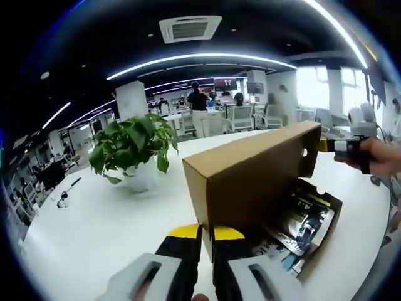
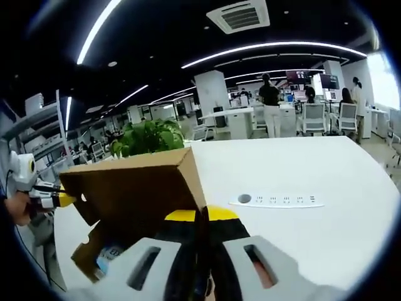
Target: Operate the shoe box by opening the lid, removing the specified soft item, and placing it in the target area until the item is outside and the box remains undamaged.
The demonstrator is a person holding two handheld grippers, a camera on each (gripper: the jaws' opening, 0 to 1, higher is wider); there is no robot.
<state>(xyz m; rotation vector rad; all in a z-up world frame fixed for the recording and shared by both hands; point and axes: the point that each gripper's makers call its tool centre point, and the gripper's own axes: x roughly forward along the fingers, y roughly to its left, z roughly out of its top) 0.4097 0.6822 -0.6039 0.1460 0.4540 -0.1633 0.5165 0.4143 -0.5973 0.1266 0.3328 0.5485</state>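
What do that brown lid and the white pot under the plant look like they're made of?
The lid looks like plain cardboard: matte brown, with sharp folded edges and a punched hole. The pot is smooth, glossy white, perhaps glazed ceramic or plastic; the pictures leave that open.

A leafy green plant in a white pot stands on the round white desk. A white power strip lies flat on the desk top, well apart from the plant. Beyond the desk are white office chairs, white pillars and people standing at workstations. Curved light strips and an air vent mark the dark ceiling.
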